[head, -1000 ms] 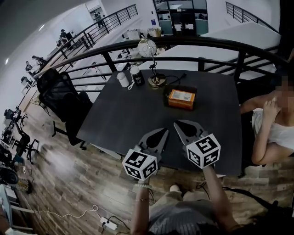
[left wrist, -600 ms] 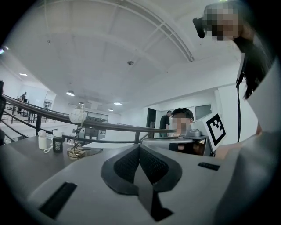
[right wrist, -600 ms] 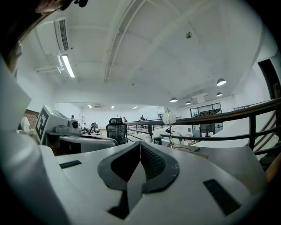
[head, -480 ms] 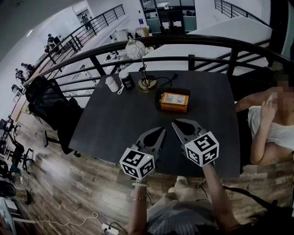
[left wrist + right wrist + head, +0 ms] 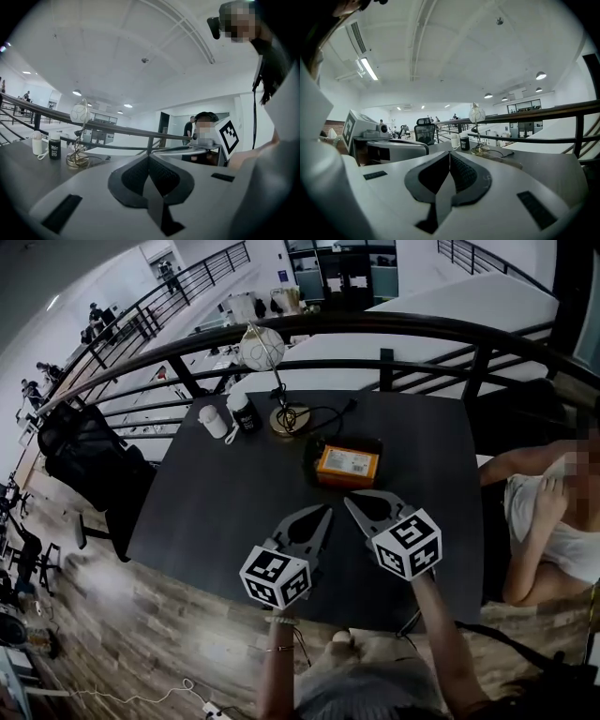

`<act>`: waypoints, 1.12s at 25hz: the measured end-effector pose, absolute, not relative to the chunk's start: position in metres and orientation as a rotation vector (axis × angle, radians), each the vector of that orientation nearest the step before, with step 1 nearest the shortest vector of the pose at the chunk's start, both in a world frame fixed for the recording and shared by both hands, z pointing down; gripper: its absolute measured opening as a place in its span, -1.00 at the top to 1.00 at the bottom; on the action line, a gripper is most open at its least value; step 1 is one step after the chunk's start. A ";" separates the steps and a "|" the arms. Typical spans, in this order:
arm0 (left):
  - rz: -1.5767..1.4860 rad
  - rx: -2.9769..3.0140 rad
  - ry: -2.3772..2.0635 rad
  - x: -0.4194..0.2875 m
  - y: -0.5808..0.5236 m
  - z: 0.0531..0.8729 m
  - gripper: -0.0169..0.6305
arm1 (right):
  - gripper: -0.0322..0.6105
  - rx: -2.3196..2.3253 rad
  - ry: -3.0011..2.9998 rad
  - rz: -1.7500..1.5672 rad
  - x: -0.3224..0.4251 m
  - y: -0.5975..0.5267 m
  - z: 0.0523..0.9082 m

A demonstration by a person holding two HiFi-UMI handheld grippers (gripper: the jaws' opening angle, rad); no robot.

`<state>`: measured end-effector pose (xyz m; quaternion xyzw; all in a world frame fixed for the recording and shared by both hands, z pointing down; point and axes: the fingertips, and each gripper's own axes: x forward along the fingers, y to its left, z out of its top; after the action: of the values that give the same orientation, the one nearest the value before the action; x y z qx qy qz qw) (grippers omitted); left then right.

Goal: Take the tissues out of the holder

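The tissue holder (image 5: 347,463), a dark box with an orange top, lies on the dark table (image 5: 216,512) in the head view, right of centre. Both grippers hover over the table's near part, short of the holder. My left gripper (image 5: 325,510) points up and right, shut, with nothing between its jaws. My right gripper (image 5: 350,500) is beside it, its tip just below the holder's near edge, also shut and empty. The left gripper (image 5: 149,157) and the right gripper (image 5: 450,153) each show their pads pressed together in their own views. No tissue shows above the holder.
A globe lamp (image 5: 262,348), a white bottle (image 5: 214,420), a black jar (image 5: 244,413) and a cable (image 5: 328,411) stand at the table's far side. A black railing (image 5: 394,329) runs behind it. A black chair (image 5: 84,451) is at the left and a seated person (image 5: 548,512) at the right.
The table and holder have slid left and down in the head view, so the holder now lies closer to both gripper tips. Both grippers stay shut side by side.
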<state>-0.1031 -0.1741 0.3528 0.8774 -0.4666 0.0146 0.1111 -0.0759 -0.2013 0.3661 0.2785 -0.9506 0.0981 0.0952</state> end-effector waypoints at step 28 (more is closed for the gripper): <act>0.223 2.560 -1.172 -0.146 -0.297 0.414 0.92 | 0.48 0.365 -2.367 0.264 -0.107 -0.357 0.454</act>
<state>-0.1459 -0.2967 0.4140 0.8950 -0.4098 0.0780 0.1579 -0.1075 -0.3573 0.4536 0.1416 -0.9172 0.1022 0.3580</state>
